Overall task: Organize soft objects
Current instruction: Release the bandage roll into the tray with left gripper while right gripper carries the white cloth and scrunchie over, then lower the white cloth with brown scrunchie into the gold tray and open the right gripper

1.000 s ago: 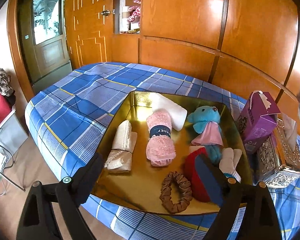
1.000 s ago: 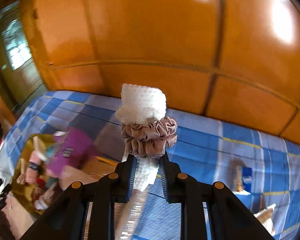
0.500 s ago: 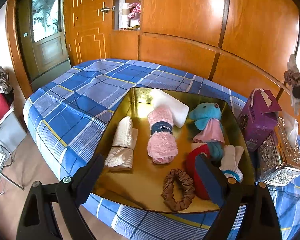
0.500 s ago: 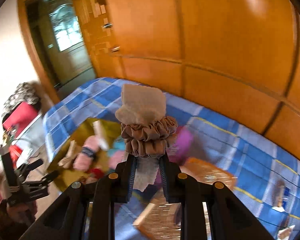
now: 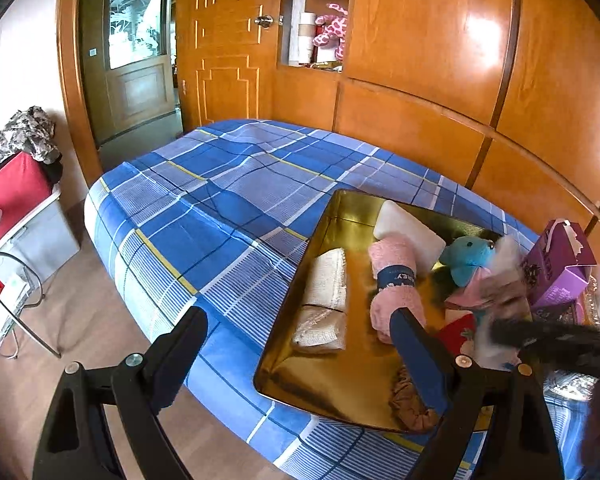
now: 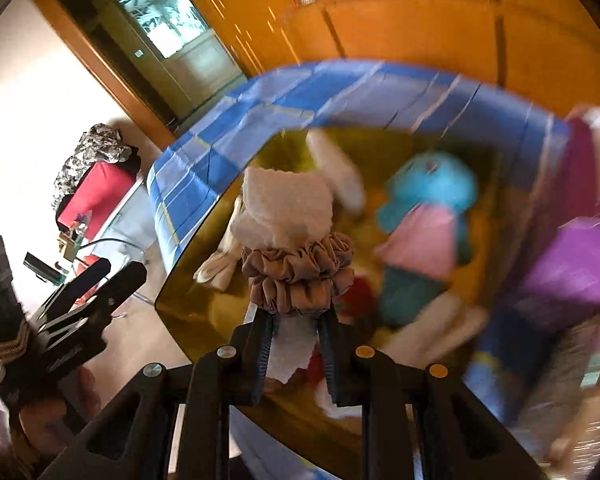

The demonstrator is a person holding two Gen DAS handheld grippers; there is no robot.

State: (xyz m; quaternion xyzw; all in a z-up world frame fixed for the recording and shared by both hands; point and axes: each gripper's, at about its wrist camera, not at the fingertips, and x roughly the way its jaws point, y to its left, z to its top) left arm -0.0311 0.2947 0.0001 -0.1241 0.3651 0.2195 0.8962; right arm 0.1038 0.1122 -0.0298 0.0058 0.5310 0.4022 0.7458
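Our right tongs [image 6: 296, 340] clamp the scrunchie-bound white cloth [image 6: 286, 208] above the gold tray [image 5: 340, 372], ready to place; left tongs [image 5: 300, 344] gape empty beside it.

2 scrunchies [image 6: 298, 276], 1 tray [image 5: 340, 208] (1 teddy [image 5: 466, 258]).

Blue plaid bedspread [image 5: 228, 216], gold tray [image 5: 340, 368], pink towel [image 5: 396, 280], teal plush [image 5: 466, 258], purple box [image 5: 560, 276]

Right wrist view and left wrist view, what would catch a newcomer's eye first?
In the right wrist view, the right gripper is shut on a white cloth roll banded by a brown satin scrunchie, above the shiny gold tray. The tray sits on a blue plaid bedsheet, holding a turquoise plush bear and a pink rolled towel.
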